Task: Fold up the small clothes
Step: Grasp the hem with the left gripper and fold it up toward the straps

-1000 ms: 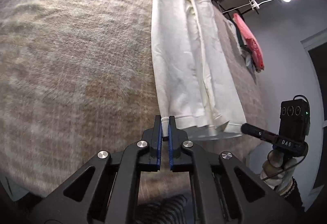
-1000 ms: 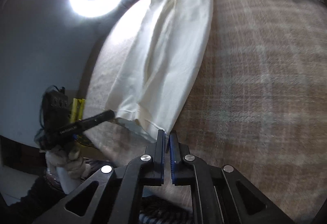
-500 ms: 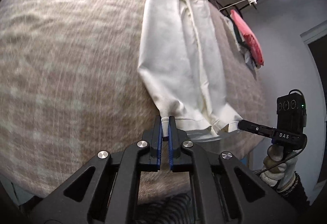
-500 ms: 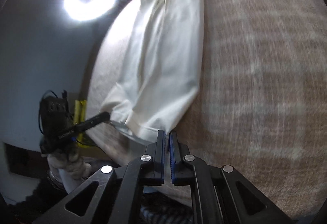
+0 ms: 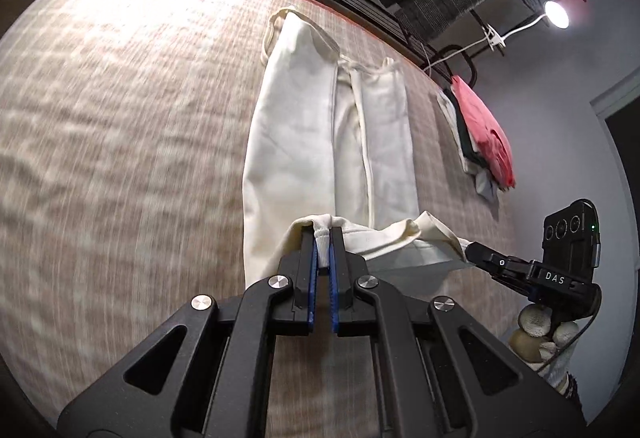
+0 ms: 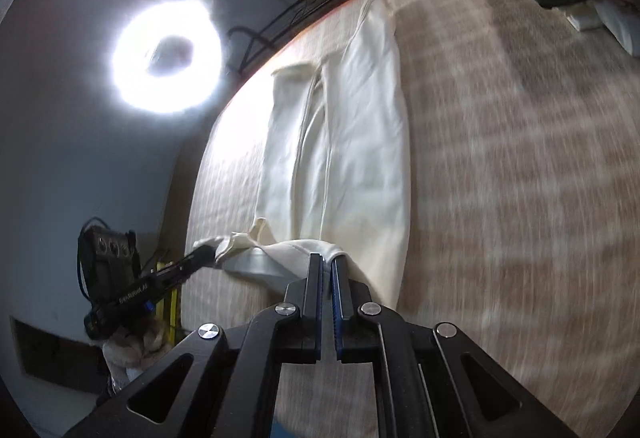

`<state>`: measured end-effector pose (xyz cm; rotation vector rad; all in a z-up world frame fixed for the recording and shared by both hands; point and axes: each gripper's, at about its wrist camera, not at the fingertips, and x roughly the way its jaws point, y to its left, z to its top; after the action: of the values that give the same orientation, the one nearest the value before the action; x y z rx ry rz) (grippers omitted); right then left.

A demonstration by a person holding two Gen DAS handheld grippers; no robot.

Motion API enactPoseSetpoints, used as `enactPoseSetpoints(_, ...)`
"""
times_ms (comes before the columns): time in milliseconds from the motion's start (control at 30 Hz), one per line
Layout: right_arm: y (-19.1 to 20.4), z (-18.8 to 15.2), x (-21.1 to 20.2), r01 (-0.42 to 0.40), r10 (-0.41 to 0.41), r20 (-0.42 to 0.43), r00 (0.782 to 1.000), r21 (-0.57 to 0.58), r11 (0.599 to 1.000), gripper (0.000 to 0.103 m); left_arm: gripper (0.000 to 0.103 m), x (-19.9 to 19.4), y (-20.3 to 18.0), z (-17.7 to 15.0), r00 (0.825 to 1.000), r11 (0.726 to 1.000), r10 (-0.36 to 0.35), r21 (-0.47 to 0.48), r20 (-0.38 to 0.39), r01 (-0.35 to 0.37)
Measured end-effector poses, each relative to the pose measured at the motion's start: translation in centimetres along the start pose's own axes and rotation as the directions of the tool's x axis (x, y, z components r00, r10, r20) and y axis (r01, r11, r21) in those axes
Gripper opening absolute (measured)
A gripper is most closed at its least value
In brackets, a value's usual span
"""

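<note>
Cream cotton garment (image 5: 296, 142) lies lengthwise on the plaid-covered surface (image 5: 120, 142), its near hem raised. Left gripper (image 5: 323, 238) and right gripper (image 6: 327, 264) each have jaws clenched on one hem corner, holding the edge taut, presumably to carry it over the far end for a fold.

Soft matt cream knit garment (image 5: 294, 142) on coarse woven plaid cloth surface (image 5: 120, 142).
</note>
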<state>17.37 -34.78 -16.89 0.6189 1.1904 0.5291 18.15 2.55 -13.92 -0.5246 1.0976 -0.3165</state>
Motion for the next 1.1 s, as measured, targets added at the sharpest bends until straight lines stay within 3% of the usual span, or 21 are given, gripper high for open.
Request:
enactPoseSetpoints(233, -1.3, 1.3, 3.2, 0.023, -0.021, -0.035, 0.999, 0.052, 0.998, 0.002, 0.003, 3.0, 1.4, 0.5, 0.998, 0.998, 0.032, -0.048, -0.050, -0.035)
enactPoseSetpoints(300, -1.3, 1.5, 3.3, 0.058, -0.056, -0.041, 0.998, 0.042, 0.997, 0.008, 0.007, 3.1, 1.5, 0.6, 0.997, 0.997, 0.061, -0.046, -0.048, -0.063)
enactPoseSetpoints(333, -1.3, 1.6, 3.0, 0.068, -0.067, -0.034, 0.997, 0.034, 0.997, 0.013, 0.016, 2.8, 1.6, 0.8, 0.997, 0.996, 0.072, -0.043, -0.042, -0.074)
enactPoseSetpoints(367, -1.3, 1.6, 2.7, 0.072, -0.071, -0.025, 0.997, 0.030, 0.997, 0.024, 0.024, 2.4, 1.7, 0.9, 0.996, 0.996, 0.083, -0.043, -0.021, -0.084)
enactPoseSetpoints(433, -0.9, 1.7, 2.1, 0.075, -0.075, 0.010, 0.997, 0.005, 0.997, 0.030, 0.027, 0.9, 1.7, 0.9, 0.993, 0.994, 0.110, -0.022, 0.048, -0.109)
enactPoseSetpoints(567, 1.0, 0.6, 1.6, 0.073, -0.072, 0.010, 0.997, -0.108, 0.991, 0.027, 0.027, -0.5, 0.8, 0.2, 0.992, 0.994, 0.091, 0.047, 0.085, -0.095)
enactPoseSetpoints(667, 2.2, -0.6, 3.1, 0.065, -0.074, -0.042, 0.996, -0.188, 0.980, 0.023, 0.027, 0.4, -0.5, -0.8, 0.994, 0.986, 0.096, 0.130, 0.051, -0.102)
enactPoseSetpoints(767, 3.0, -1.2, 4.9, 0.112, -0.132, -0.064, 0.989, -0.256, 0.960, 0.023, 0.027, 2.2, -0.9, -1.5, 0.995, 0.983, 0.102, 0.152, 0.003, -0.101)
enactPoseSetpoints(867, 3.1, -0.5, 6.1, 0.156, -0.175, -0.047, 0.983, -0.274, 0.949, 0.023, 0.027, 3.8, -0.8, -1.3, 0.992, 0.980, 0.129, 0.154, -0.016, -0.125)
enactPoseSetpoints(1000, 1.7, 0.5, 6.5, 0.193, -0.205, -0.035, 0.978, -0.207, 0.959, 0.025, 0.027, 5.3, 0.2, -0.8, 0.980, 0.970, 0.196, 0.152, -0.015, -0.192)
enactPoseSetpoints(1100, 0.8, 0.8, 6.3, 0.262, -0.275, -0.038, 0.961, -0.198, 0.944, 0.027, 0.027, 5.6, 0.7, -0.5, 0.978, 0.969, 0.208, 0.134, -0.008, -0.206)
